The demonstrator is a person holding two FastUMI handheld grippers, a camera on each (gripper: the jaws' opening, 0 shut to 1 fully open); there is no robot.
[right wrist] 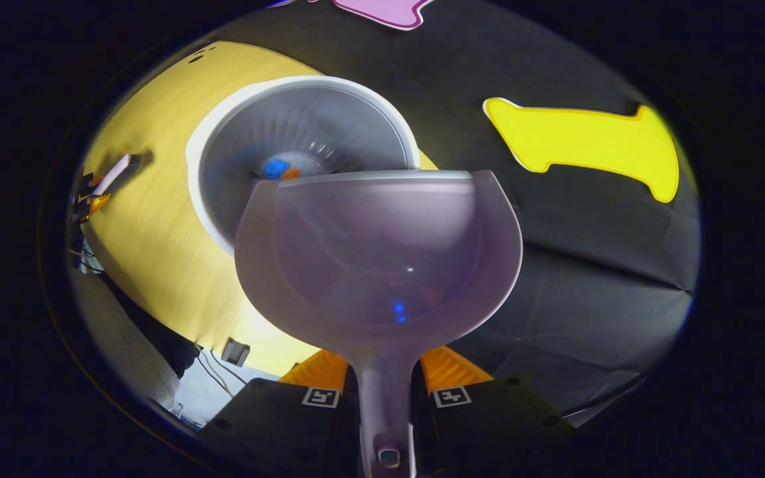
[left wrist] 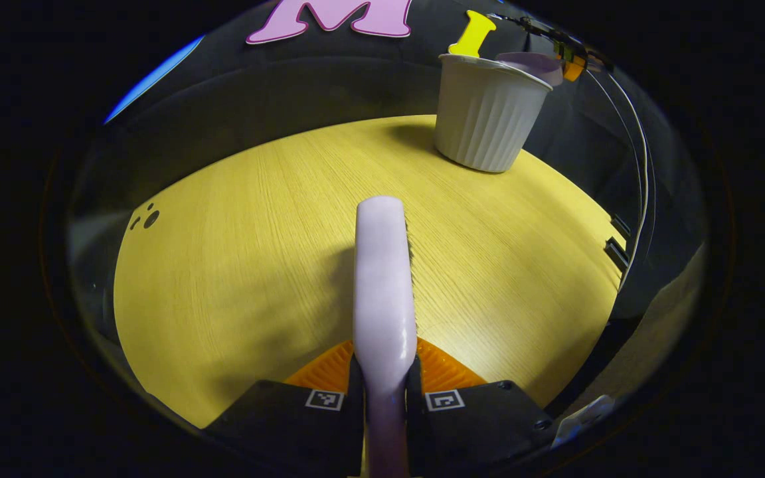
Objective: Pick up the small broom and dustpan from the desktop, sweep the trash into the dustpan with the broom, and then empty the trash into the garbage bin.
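My left gripper [left wrist: 384, 382] is shut on the pale lilac broom [left wrist: 384, 279], whose handle runs forward over the yellow wooden desktop [left wrist: 236, 265]. Beyond it at the back right stands the white ribbed garbage bin [left wrist: 487, 113]. Over that bin's rim the lilac dustpan [left wrist: 535, 65] and the other gripper [left wrist: 572, 63] show small. My right gripper [right wrist: 384, 392] is shut on the dustpan's handle, and the dustpan [right wrist: 382, 259] is tipped over the bin [right wrist: 276, 143]. Blue and orange trash pieces [right wrist: 278, 169] lie at the bin's bottom. The broom [right wrist: 111, 174] and the left gripper [right wrist: 87, 199] appear far left.
Cables [left wrist: 641, 172] run down the booth's right side past the desk edge. Small dark holes [left wrist: 149, 218] mark the desktop's far left. A small grey box [right wrist: 235, 352] and wires sit below the desk's near edge in the right gripper view.
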